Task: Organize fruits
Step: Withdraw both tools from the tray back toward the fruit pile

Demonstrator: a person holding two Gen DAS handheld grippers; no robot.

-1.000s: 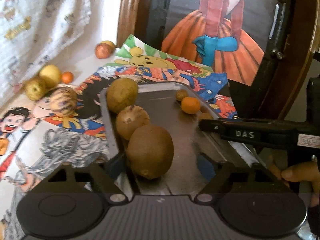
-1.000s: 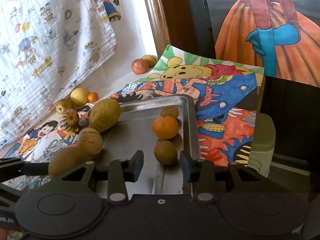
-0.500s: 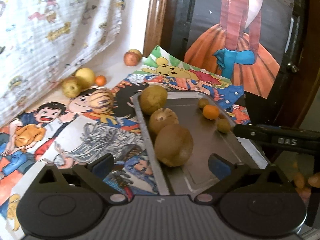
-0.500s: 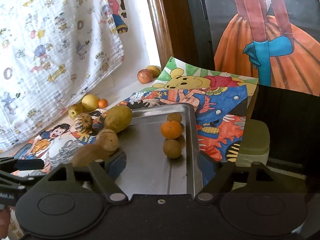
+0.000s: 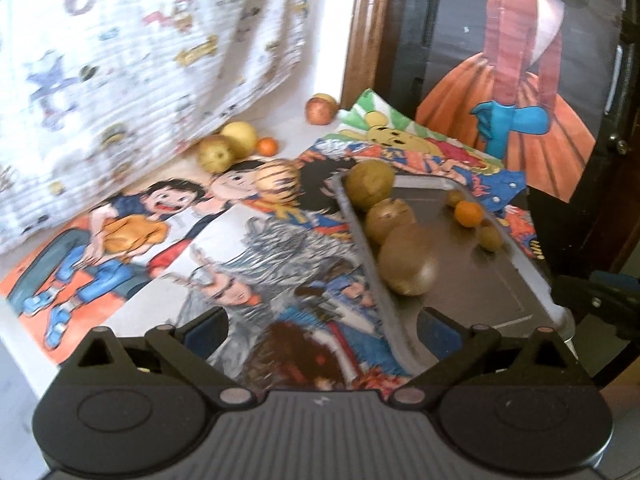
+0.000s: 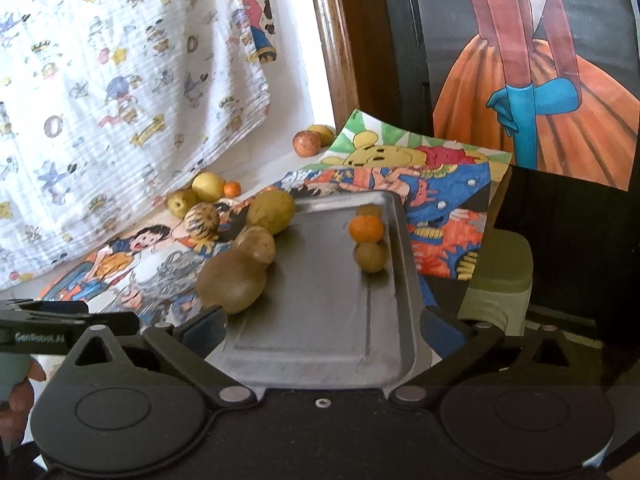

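A: Largest item?
B: Your metal tray (image 6: 320, 320), on the cartoon posters (image 5: 248, 256).
A: Fruit?
B: Three brown fruits (image 6: 232, 284) along its left rim, an orange (image 6: 366, 229) right; others outside.
A: Tongs?
B: Your left gripper (image 5: 322, 326) and right gripper (image 6: 322, 330): both spread wide, empty.

Both wrist views look forward, downward, close over shared tray (image 5: 532, 276) (image 6: 404, 240).
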